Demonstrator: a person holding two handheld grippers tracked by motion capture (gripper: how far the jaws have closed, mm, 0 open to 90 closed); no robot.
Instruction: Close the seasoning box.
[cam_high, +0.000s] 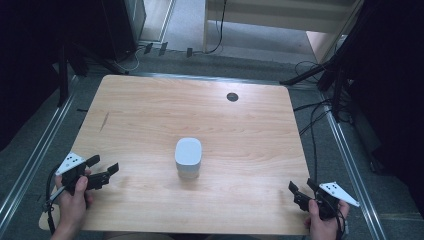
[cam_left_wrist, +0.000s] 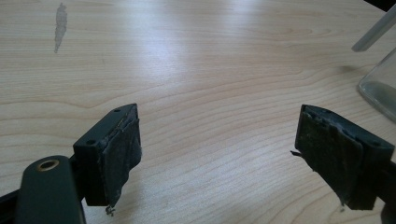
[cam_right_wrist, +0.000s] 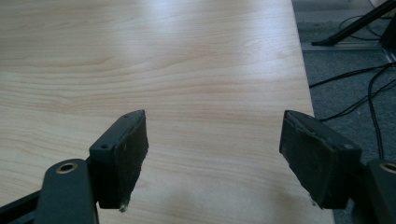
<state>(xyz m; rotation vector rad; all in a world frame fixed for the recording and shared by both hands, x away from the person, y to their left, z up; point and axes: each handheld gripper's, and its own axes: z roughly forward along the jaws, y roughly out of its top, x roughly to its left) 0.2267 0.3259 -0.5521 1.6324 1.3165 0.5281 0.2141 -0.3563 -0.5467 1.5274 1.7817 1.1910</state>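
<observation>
A: Item one, left gripper (cam_high: 102, 169), black two-jaw tongs with a grey three-cornered plate, held at the near left corner of the light wooden table (cam_high: 150, 110). Jaws spread wide, worn black pads (cam_left_wrist: 119, 151) bare, nothing between them, nothing touched.

B: Item two?

A: Right gripper (cam_high: 302, 189), same make, at the near right corner close to the table edge. Jaws likewise wide apart, empty, over bare wood.

B: And the object?

A: One small clear glass jar with a white square-shouldered lid (cam_high: 188, 158), standing upright at the table's middle, well apart from both grippers and roughly between them. Its glass wall (cam_left_wrist: 380, 88) shows at the right margin of the left gripper view.

B: Risks to enter?

A: In my judgement: smooth glass against frayed pads may slip if gripped high or lightly. A one-sided approach could push the jar over, since it stands taller than its base is wide. Grasping the lid alone might lift it off, if it sits loose; that cannot be told from here.
</observation>
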